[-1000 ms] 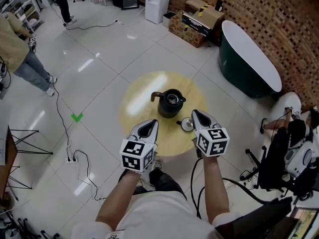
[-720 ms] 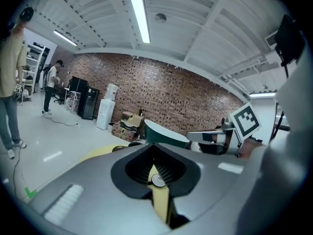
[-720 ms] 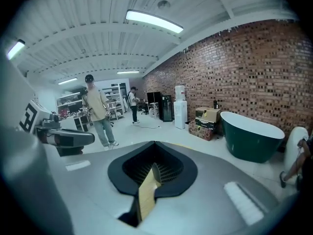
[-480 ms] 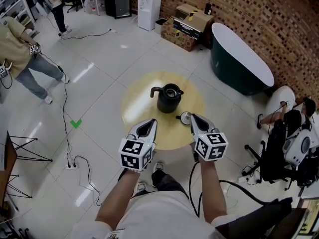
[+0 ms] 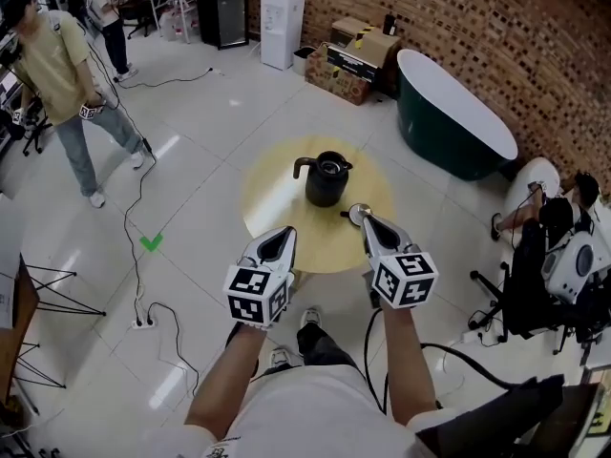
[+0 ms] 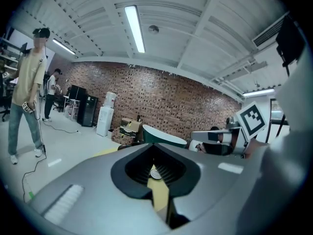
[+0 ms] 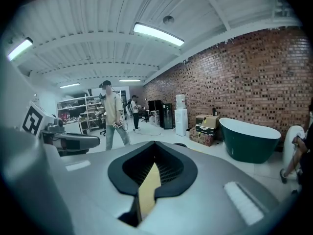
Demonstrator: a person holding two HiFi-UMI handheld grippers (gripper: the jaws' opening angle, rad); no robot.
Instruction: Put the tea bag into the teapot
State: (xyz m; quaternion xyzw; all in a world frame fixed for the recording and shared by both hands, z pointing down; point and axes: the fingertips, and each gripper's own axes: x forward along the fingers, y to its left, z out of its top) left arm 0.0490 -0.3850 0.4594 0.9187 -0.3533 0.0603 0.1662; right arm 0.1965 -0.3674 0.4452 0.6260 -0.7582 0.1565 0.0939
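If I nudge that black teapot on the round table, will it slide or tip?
The teapot looks squat and wide-based, so it would probably slide rather than tip. Its dark, solid-looking body suggests it is heavy for its size. The table shines, so it may skid easily.

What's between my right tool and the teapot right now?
In the head view, a small silvery lid lies on the yellow table at the tip of the right tool; beyond it, bare tabletop up to the teapot.
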